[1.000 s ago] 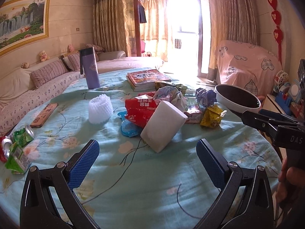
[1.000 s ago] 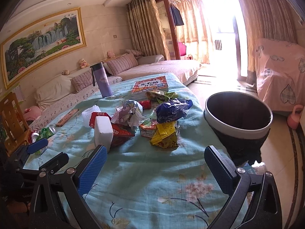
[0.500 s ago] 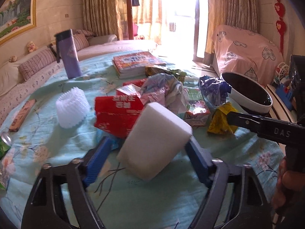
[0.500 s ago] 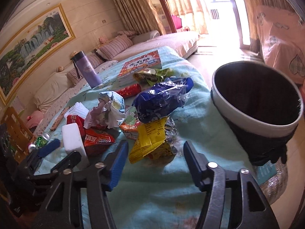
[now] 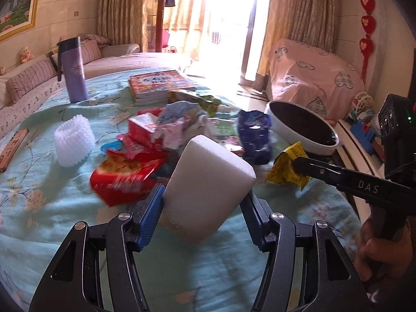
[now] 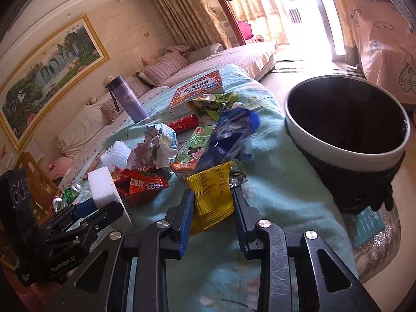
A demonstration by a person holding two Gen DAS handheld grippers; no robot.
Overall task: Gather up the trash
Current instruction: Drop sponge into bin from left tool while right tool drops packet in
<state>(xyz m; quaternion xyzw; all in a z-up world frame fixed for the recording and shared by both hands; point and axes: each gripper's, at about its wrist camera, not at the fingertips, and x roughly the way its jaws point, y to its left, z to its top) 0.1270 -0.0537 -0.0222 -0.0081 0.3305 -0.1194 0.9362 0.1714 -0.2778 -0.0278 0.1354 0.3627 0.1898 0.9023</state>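
white foam block, yellow wrapper, floral teal tablecloth.

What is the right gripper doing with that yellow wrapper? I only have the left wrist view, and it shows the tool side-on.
Observer: In the right wrist view, the yellow wrapper sits between the two pads of the right gripper. Both pads touch its sides, so it looks clamped.
Operator: Is the bin lined? I see only its rim.
Observer: Yes. A black bag hangs on the outside, below the white rim of the bin.
Operator: Any trash outside my frame?
Observer: Crushed green cans lie near the table edge, left of the white foam block.
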